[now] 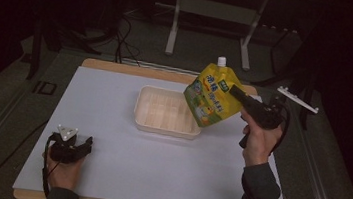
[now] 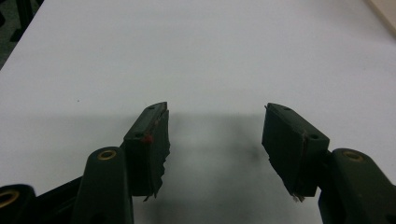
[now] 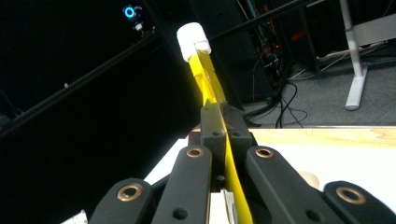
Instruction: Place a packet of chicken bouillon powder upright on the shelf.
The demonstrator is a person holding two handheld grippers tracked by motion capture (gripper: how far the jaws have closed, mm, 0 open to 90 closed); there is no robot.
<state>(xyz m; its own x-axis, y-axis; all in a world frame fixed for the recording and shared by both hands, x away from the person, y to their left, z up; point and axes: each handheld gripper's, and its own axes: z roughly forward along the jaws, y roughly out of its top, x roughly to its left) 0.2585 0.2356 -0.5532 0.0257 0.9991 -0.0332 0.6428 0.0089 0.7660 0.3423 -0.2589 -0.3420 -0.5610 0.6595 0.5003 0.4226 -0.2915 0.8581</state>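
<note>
One yellow pouch (image 1: 213, 96) clamped in right gripper (image 1: 238, 92), prob. above tray (image 1: 163, 126), left gripper (image 2: 215, 140) jaws apart.

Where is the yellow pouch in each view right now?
High view: yellow pouch right of centre, held above the tray's right end.
Left gripper view: not in it.
Right gripper view: edge-on at centre, clamped in the right tool.
Shared landmark: the white cap.

The pouch (image 3: 205, 79) runs edge-on between the right gripper (image 3: 223, 119) jaws, its print hidden. The pouch hides the tray's (image 1: 163, 109) right corner.
</note>
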